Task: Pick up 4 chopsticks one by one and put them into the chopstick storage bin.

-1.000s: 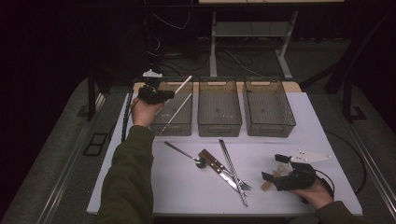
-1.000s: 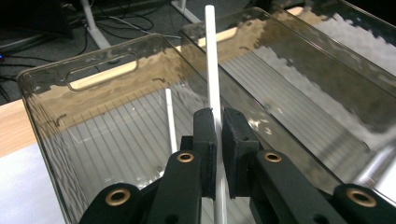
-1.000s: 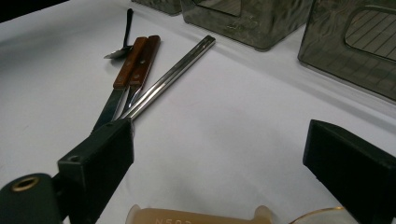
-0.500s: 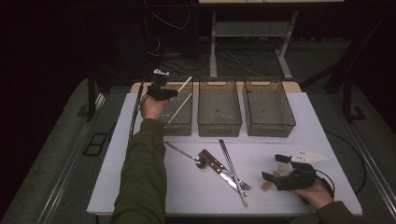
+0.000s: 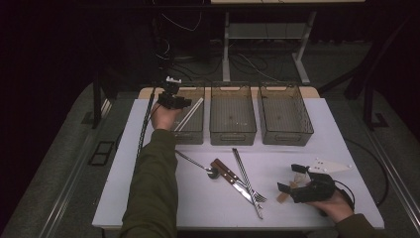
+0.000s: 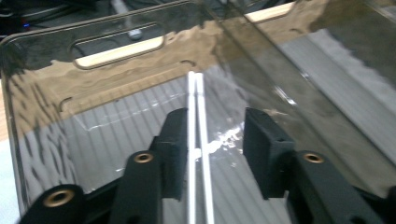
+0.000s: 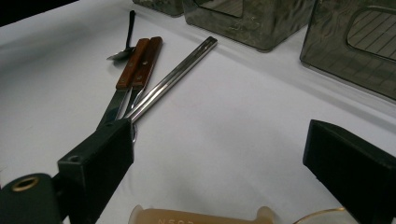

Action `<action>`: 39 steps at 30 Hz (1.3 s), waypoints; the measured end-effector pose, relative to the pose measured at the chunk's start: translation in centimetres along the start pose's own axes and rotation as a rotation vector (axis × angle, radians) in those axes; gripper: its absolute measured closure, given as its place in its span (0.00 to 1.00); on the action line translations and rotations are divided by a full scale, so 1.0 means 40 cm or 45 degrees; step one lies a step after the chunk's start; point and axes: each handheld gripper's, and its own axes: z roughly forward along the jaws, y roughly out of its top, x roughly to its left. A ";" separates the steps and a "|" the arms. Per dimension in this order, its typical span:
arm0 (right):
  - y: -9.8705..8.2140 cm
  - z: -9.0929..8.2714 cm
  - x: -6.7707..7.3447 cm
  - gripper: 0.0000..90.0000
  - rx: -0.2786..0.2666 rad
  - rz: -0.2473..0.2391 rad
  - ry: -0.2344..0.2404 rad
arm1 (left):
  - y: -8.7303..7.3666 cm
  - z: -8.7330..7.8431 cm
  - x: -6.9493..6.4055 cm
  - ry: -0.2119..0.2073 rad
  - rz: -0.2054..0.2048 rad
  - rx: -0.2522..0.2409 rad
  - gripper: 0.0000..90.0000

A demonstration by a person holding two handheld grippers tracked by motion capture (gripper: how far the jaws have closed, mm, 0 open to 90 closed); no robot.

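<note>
High view: left tool [image 5: 173, 100] held over the near end of the leftmost bin [image 5: 194, 119], one of three clear bins in a row at the far side of the bench [image 5: 148, 198]. White chopsticks [image 5: 188, 113] lie slanted in that bin, upper ends leaning toward its far right corner. Left gripper view: the chopsticks [image 6: 198, 140] run as a close pair up the gap between the jaws, close beside the left pad, well off the right one; the jaws have just been opening and no longer pinch the sticks, which rest on the bin floor [image 6: 116, 135].

Right tool [image 5: 299, 186] rests low at the near right of the bench, jaws spread wide with nothing between the pads. A small tan piece [image 7: 201, 217] lies just under it on the white surface (what it is I cannot tell).

Mid-bench, loose cutlery: a spoon [image 5: 198, 163], wooden-handled knives [image 5: 228, 173] side by side, and steel chopsticks [image 5: 246, 181] crossing them. Right gripper view shows the same cluster beyond the left jaw, the steel chopsticks [image 7: 177, 74] pointing toward the middle bin [image 5: 233, 115].
</note>
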 end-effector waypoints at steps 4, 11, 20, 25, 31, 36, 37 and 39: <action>0.000 0.001 0.001 0.10 0.008 -0.002 -0.001 | -0.009 -0.046 -0.018 -0.037 0.045 -0.035 0.56; 0.001 0.003 -0.001 0.10 0.008 -0.004 -0.008 | -0.038 -0.117 -0.049 -0.104 0.080 -0.088 0.45; 0.002 0.005 -0.004 0.10 0.003 -0.001 -0.009 | -0.098 -0.171 -0.110 -0.181 0.158 -0.108 0.38; 0.003 0.007 -0.002 0.10 0.014 -0.002 -0.009 | -0.151 -0.187 -0.148 -0.209 0.181 -0.112 0.34; 0.002 0.005 0.000 0.10 0.011 -0.008 -0.007 | -0.206 -0.202 -0.187 -0.232 0.225 -0.105 0.31; 0.004 0.006 0.000 0.10 0.010 -0.011 -0.004 | -0.241 -0.211 -0.211 -0.244 0.239 -0.106 0.29; 0.004 0.007 0.000 0.10 0.011 -0.013 -0.004 | -0.247 -0.214 -0.214 -0.246 0.250 -0.104 0.29; 0.004 0.007 0.000 0.10 0.012 -0.013 -0.003 | -0.259 -0.219 -0.222 -0.245 0.249 -0.109 0.28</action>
